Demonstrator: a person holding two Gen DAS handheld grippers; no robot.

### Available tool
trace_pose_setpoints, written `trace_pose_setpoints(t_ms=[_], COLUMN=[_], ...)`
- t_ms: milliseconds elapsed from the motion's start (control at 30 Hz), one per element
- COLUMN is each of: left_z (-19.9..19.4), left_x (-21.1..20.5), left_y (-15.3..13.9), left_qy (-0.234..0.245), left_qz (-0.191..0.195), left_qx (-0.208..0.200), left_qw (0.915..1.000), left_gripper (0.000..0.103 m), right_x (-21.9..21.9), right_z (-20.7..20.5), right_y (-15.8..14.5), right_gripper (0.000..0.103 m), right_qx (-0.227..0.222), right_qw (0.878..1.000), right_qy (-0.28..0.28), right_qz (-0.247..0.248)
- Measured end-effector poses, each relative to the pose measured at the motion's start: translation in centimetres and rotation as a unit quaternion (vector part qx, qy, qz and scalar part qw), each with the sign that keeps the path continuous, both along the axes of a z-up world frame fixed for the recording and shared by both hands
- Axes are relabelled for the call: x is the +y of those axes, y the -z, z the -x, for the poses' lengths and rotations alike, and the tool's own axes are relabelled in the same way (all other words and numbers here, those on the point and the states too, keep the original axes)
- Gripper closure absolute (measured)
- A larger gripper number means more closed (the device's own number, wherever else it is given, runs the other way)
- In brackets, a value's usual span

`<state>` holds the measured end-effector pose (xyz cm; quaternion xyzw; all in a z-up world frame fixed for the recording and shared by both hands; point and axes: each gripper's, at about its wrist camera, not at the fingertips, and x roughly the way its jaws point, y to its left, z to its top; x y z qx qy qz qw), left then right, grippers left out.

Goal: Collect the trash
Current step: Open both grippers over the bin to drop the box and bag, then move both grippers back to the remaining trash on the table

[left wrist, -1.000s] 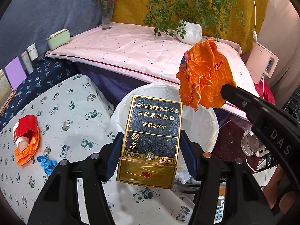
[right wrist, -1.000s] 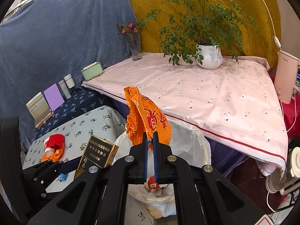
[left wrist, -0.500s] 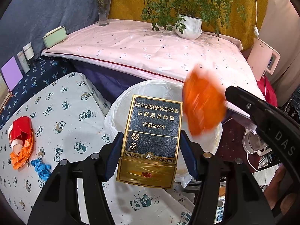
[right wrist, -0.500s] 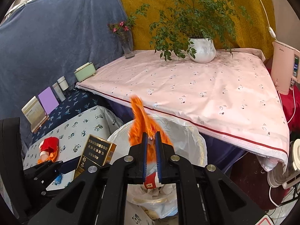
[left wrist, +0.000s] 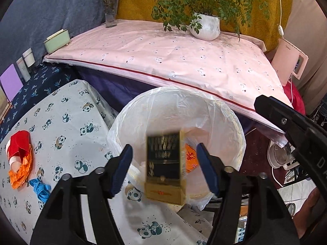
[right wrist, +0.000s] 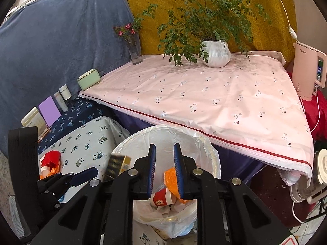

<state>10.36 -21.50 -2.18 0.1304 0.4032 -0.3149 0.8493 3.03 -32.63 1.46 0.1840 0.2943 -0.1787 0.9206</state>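
You get bright, even indoor light with soft shadows. Fisheye bending curves the edges, and black vignette fills the corners. The gold cigarette box [left wrist: 164, 167] is motion-blurred; the rest stays sharp.

Black hand-held gripper [left wrist: 164, 163], blue pads [left wrist: 120, 170], silver screws

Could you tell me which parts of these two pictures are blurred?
Left wrist view: only the gold-and-black box, between the open left gripper fingers over the lined bin, is motion-smeared. Right wrist view: the same box is smeared; the rest is sharp.
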Motion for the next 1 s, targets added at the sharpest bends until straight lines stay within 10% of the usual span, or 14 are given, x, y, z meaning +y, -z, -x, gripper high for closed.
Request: trace_pose_setpoints(t_ms=[1000], left_z=[-2.6], left_x=[11.6], left_y=[-1.3], left_qy=[-0.128], left_qz=[0.021], left_qx=[-0.011], left_qw=[0.9916], left_gripper=[0.022], right_x=[6.6], right_z=[-1.5], right_y=[-1.6], right_gripper=[0.067], right_qx=[-0.003], right_qw=[0.998], right_qy=[-0.056], right_qz=[0.022])
